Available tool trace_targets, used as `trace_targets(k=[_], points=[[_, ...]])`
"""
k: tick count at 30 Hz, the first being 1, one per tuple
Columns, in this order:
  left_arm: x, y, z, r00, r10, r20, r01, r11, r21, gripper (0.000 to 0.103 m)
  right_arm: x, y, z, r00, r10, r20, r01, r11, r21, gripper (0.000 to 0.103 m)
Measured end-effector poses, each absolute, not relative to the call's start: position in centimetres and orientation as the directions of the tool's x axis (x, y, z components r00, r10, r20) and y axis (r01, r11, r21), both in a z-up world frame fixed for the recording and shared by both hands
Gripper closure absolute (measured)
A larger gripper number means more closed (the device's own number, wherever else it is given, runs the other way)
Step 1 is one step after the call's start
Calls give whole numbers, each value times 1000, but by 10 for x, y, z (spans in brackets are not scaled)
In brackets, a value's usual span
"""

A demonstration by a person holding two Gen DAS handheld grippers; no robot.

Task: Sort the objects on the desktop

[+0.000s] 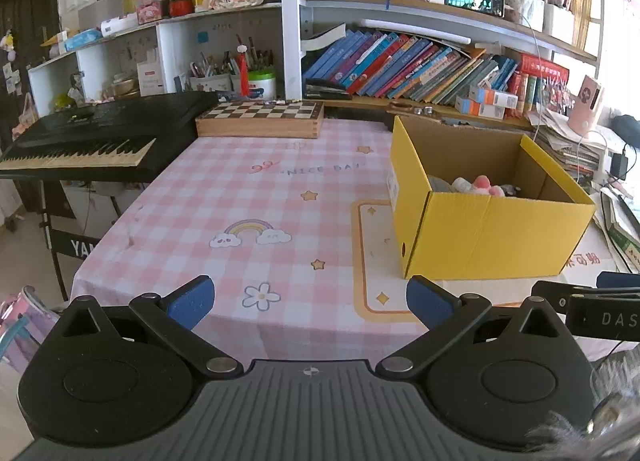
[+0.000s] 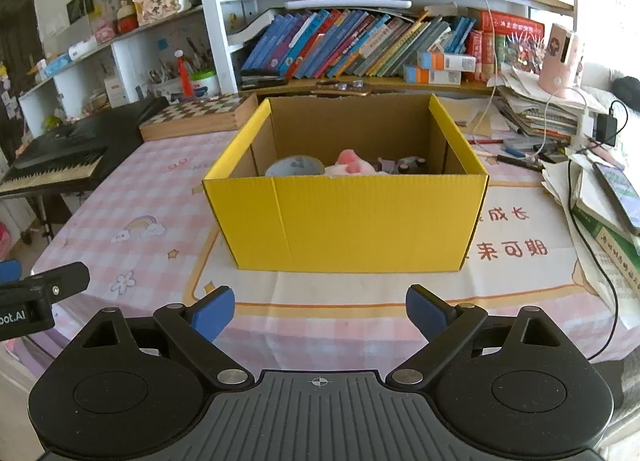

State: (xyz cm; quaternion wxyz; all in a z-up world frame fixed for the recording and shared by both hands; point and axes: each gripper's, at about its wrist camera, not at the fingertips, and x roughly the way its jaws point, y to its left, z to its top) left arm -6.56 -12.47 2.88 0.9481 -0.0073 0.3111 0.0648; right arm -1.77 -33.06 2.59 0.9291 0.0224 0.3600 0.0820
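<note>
Right wrist view looks straight at the yellow box (image 2: 348, 217), which stands on the tabletop (image 2: 160, 197) on a printed mat. Inside it lie a roll of tape (image 2: 294, 165), a pink soft toy (image 2: 350, 165) and some dark small thing that I cannot make out well. The right tool (image 2: 320, 315) is spread wide and holds nothing. The left tool (image 1: 310, 303) is also spread and empty, over the bare pink cloth to the left of the box. I judge that the sorting is at its end or between two items, since no loose object is left on the cloth near the tools. The next move would need finding another thing, perhaps among the papers (image 2: 536, 109) to the right.
</note>
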Motion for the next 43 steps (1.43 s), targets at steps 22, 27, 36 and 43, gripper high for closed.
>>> trace_targets(k=[22, 27, 36, 43], points=[[-63, -125, 23, 774, 95, -626, -112, 994, 12, 0, -17, -321, 23, 701, 212, -681, -199, 975, 99, 8], [-63, -125, 23, 775, 96, -625, -115, 993, 10, 0, -17, -322, 23, 700, 215, -681, -201, 974, 100, 8], [-62, -126, 22, 775, 96, -625, -115, 993, 9, 0, -15, -323, 22, 695, 217, -686, -195, 975, 110, 8], [-61, -127, 25, 784, 109, -611, -129, 992, 12, 0, -12, -325, 21, 696, 223, -682, -197, 973, 117, 8]])
